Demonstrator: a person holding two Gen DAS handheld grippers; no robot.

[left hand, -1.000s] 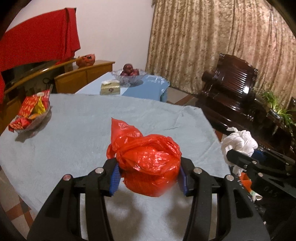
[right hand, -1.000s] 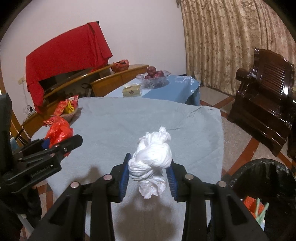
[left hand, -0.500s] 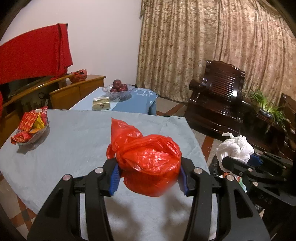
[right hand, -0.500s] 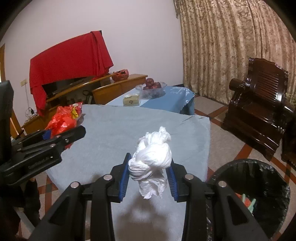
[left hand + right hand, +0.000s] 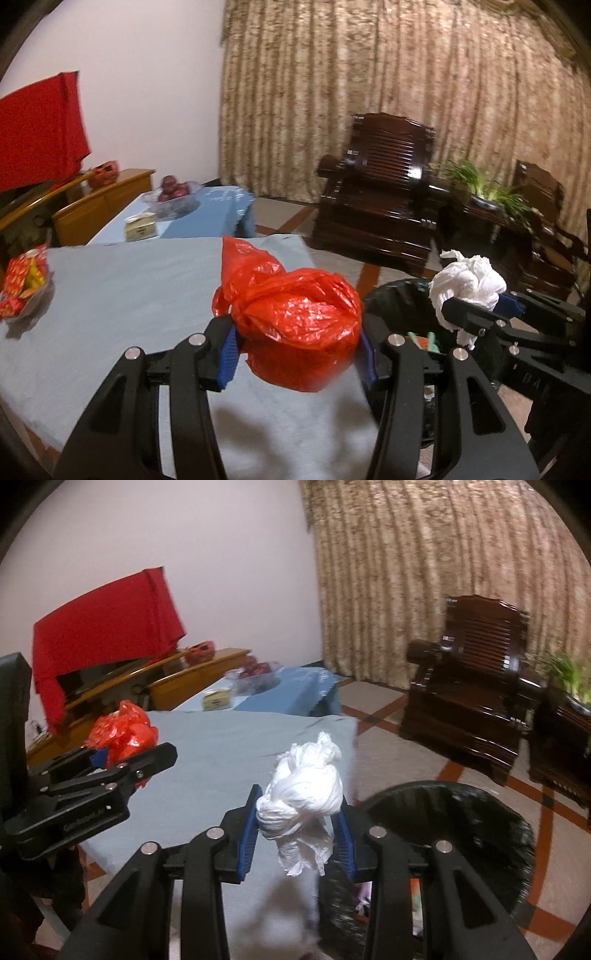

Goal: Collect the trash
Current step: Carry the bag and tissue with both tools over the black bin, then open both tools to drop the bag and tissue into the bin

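Observation:
My left gripper point(image 5: 297, 350) is shut on a crumpled red plastic bag point(image 5: 295, 317), held above the right edge of the table with the grey-blue cloth point(image 5: 129, 295). The right gripper point(image 5: 299, 830) is shut on a white wad of tissue point(image 5: 303, 797), held at the near rim of a black-lined trash bin point(image 5: 461, 812). In the left wrist view the white wad point(image 5: 467, 284) hangs over the bin point(image 5: 391, 299). The right wrist view shows the left gripper point(image 5: 136, 758) with the red bag point(image 5: 122, 733) at the left.
A dish of red snack packets point(image 5: 22, 288) sits at the table's left. Behind it stands a low blue table point(image 5: 207, 218) with a fruit bowl point(image 5: 173, 192) and a box. A dark wooden armchair point(image 5: 376, 206) and a plant point(image 5: 491, 188) stand on the tiled floor to the right.
Both grippers have carried their loads to the right, off the middle of the table. The trash bin has come into the left wrist view and lies nearer in the right wrist view.

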